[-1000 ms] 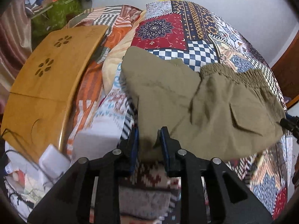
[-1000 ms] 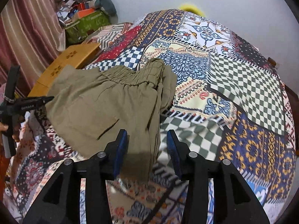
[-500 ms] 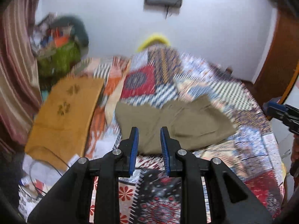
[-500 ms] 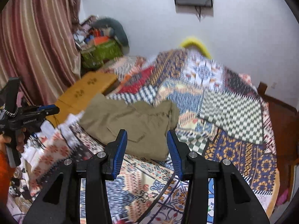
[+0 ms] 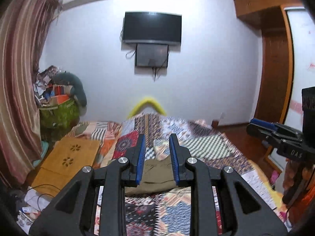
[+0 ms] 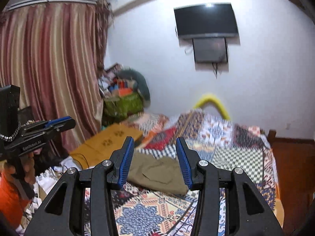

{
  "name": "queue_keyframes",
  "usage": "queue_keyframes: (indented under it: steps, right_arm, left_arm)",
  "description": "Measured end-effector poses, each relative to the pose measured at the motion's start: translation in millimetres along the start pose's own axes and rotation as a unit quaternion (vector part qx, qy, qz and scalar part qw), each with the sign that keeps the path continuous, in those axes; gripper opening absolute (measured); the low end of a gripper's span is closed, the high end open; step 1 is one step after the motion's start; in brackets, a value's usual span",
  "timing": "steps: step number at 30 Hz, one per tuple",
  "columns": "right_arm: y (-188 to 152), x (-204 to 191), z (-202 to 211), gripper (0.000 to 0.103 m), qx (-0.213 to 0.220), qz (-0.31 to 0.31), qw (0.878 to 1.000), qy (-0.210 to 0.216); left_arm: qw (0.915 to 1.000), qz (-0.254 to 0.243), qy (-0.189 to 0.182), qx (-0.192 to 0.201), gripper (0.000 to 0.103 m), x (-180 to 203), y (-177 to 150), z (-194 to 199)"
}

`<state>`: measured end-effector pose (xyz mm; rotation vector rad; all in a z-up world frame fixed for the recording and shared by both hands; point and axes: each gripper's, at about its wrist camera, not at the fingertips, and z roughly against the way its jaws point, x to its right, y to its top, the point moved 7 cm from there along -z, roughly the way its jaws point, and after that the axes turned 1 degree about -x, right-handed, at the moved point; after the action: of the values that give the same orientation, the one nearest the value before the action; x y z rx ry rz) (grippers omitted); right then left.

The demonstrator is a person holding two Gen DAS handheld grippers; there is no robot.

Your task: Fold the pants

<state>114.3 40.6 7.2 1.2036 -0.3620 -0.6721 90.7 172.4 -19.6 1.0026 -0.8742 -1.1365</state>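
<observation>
Both grippers empty, left (image 5: 157, 157) narrow-gapped, right (image 6: 155, 161) wider. Pants (image 6: 157, 174) look soft, light, floppy; I'd pinch a thick hem or the waistband.

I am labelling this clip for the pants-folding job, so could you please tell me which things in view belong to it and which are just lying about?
Job:
- olive pants, lying on the bed
- patchwork bedspread
- left hand-held gripper, open, empty
- right hand-held gripper, open, empty

Lying about:
- wooden lap desk
- wall TV
- green bag
- striped curtain
</observation>
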Motion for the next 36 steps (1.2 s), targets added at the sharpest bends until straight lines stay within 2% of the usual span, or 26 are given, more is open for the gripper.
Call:
queue_keyframes:
  steps: [5, 6, 9, 11, 14, 18, 21, 25, 28, 36]
  right_arm:
    - [7, -22, 32, 0.049, 0.046, 0.014, 0.999, 0.001]
    - [7, -25, 36, 0.049, 0.051, 0.015, 0.999, 0.001]
    - [5, -35, 46, 0.053, 0.064, 0.015, 0.998, 0.004]
    - [3, -37, 51, 0.064, 0.071, 0.009, 0.997, 0.005]
    - [2, -36, 50, 0.074, 0.075, 0.011, 0.997, -0.008]
    - [2, -32, 52, 0.081, 0.075, -0.003, 0.997, -0.01]
    - [2, -32, 53, 0.09, 0.075, -0.004, 0.997, -0.023]
    - [2, -32, 55, 0.103, 0.078, -0.006, 0.996, -0.038]
    - [0, -32, 58, 0.102, 0.077, -0.004, 0.996, -0.05]
    - [-2, -33, 63, 0.102, 0.076, -0.007, 0.996, -0.051]
  left_arm:
    - [0.9996, 0.004, -0.005, 0.029, 0.024, 20, 0, 30]
    - [0.9994, 0.005, -0.004, 0.033, 0.029, 22, 0, 35]
    - [0.9987, 0.014, -0.005, 0.049, 0.051, 28, -2, 49]
    - [0.9982, 0.012, -0.001, 0.059, 0.054, 32, -4, 58]
    - [0.998, 0.001, 0.009, 0.063, 0.061, 36, -5, 64]
    - [0.9981, -0.002, 0.009, 0.061, 0.074, 38, -10, 67]
    - [0.9979, -0.002, 0.017, 0.062, 0.088, 38, -12, 68]
    - [0.9975, -0.005, 0.023, 0.067, 0.095, 40, -15, 72]
    - [0.9975, -0.006, 0.025, 0.066, 0.097, 40, -16, 70]
    - [0.9978, -0.004, 0.023, 0.063, 0.098, 39, -16, 68]
